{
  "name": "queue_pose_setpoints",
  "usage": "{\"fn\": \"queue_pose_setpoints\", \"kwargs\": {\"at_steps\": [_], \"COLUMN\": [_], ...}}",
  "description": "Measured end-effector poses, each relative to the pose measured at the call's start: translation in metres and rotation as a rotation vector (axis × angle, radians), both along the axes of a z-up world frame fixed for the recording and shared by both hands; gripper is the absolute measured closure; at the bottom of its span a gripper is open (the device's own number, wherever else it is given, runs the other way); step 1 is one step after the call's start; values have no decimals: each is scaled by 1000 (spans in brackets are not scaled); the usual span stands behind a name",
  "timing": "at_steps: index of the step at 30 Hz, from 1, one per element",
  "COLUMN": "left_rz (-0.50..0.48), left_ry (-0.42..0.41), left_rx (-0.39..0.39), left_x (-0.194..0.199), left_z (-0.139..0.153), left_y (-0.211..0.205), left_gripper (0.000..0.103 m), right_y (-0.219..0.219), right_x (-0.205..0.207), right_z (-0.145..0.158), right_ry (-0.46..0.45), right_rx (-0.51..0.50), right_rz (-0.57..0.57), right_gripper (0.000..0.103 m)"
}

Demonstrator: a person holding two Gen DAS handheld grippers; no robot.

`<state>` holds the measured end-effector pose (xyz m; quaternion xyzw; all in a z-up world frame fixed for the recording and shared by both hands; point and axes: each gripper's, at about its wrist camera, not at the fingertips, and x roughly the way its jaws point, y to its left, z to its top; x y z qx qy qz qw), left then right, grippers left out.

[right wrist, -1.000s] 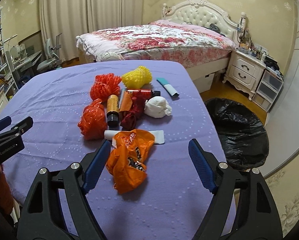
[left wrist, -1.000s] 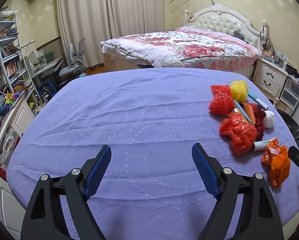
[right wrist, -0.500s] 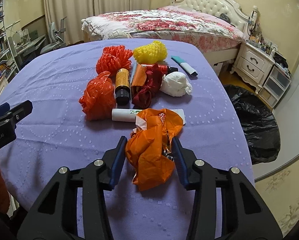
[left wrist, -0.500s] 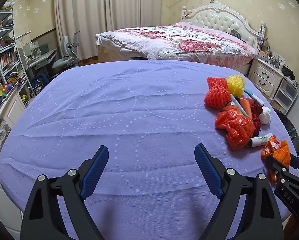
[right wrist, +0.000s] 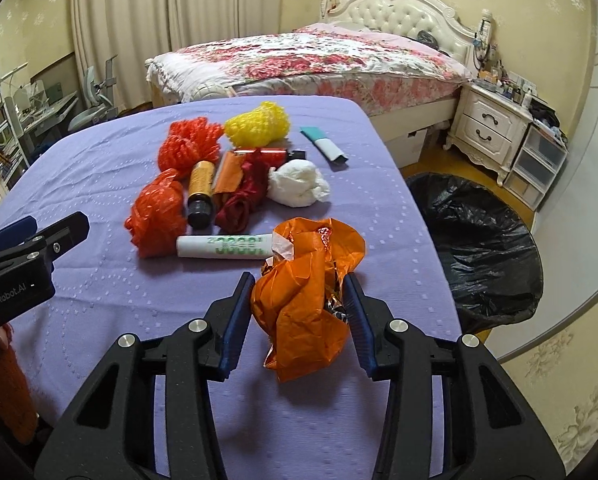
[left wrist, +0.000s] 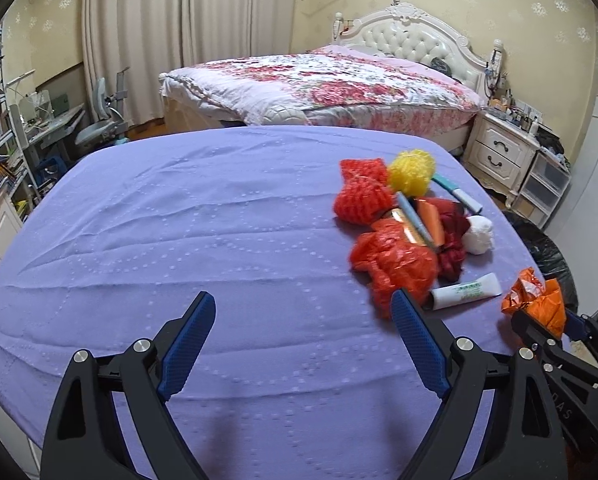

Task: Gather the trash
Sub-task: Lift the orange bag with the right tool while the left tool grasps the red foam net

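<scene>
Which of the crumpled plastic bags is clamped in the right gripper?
The orange bag nearest the camera, pinched by the right gripper. The red bag and dark red bag lie free, beyond the white tube.

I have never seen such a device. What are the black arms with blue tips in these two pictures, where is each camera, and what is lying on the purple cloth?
There is no robot here. A person carries one hand-held gripper in each hand, and a wide-angle camera on each looks forward along its two blue-padded fingers.

In the left camera's picture, the left hand-held gripper is open and empty above the purple cloth.

In the right camera's picture, the right hand-held gripper has just been closing; its pads press a crumpled orange bag.

The trash on the cloth includes red net wads, a yellow net ball, a brown bottle, a white paper ball and a white tube. A bin with a black bag stands on the floor beside the table.
</scene>
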<state>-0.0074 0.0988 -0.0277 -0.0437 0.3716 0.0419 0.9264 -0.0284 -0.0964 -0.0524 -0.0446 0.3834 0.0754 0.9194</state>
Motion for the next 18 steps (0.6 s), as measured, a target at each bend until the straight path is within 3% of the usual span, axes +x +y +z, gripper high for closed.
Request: {"fn": "queue_pose_setpoints", "kwargs": {"at_steps": [14, 18], "left_rz": [-68, -75], "left_ry": [22, 45], "left_rx": [92, 77], "left_x": [39, 46], "left_z": [-9, -15], "left_y": [-53, -55], "left_gripper": [16, 16], "right_y": [-38, -41], "right_x": [16, 19], "right_z": [-9, -10], "right_ry": [17, 15], "right_rx": [59, 65], "right_rz": [-49, -46], "right_gripper": [59, 59]}}
